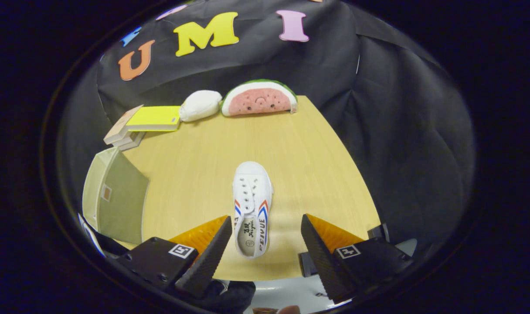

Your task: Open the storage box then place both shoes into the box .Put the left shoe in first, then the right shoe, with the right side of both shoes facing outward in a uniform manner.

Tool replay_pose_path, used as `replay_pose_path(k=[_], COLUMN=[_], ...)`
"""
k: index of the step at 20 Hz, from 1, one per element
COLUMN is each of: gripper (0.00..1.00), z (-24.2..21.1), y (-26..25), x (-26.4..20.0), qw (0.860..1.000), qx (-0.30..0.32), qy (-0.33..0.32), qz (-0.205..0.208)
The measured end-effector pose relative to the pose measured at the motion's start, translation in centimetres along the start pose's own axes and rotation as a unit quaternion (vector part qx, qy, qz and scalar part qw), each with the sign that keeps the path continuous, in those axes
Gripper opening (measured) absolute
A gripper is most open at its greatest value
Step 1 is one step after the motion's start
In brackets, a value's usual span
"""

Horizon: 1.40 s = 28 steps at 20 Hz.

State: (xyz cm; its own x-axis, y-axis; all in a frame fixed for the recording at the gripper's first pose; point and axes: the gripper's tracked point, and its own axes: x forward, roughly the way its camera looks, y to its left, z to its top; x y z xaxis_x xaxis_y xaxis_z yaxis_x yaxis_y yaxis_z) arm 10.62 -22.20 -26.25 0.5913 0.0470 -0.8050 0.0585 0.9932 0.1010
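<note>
A white canvas shoe [251, 205] with red and blue side stripes lies on the wooden table [308, 161], toe pointing away from me, heel toward me. My gripper [265, 235] hovers above the heel end, open wide, with the heel between the two fingers but not touched by either. A pale green fabric storage box [117, 196] stands at the table's left edge, to the left of the left finger; whether it is opened I cannot tell.
At the far end of the table lie a watermelon-slice plush [259, 98], a white pouch [199, 105] and a stack of books [145, 122] topped by a yellow one. The table's right edge drops off to black cloth.
</note>
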Motion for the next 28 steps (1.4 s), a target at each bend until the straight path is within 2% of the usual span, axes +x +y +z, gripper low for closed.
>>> replay_pose_path(k=[6,15,19,21,22,24,26,27,28], gripper=[1.0,1.0,0.89,0.79,0.69,0.57,0.41,0.38,0.3], z=[-1.3,-1.5,-1.9,-1.8,-1.9,-1.9,-1.8,-1.8,-1.7], y=[-0.7,-0.7,0.0,0.4,0.6,0.9,0.6,0.6,0.5], x=[5.7,10.4,11.2,11.2,11.1,11.1,11.0,11.1,11.0], qw=[0.996,0.99,0.985,0.984,0.983,0.982,0.981,0.982,0.982], qx=[-0.027,-0.029,-0.029,-0.042,-0.043,-0.043,-0.049,-0.048,-0.045], qy=[0.075,0.126,0.148,0.15,0.155,0.161,0.163,0.162,0.161], qz=[0.024,0.053,0.079,0.09,0.093,0.094,0.089,0.086,0.084])
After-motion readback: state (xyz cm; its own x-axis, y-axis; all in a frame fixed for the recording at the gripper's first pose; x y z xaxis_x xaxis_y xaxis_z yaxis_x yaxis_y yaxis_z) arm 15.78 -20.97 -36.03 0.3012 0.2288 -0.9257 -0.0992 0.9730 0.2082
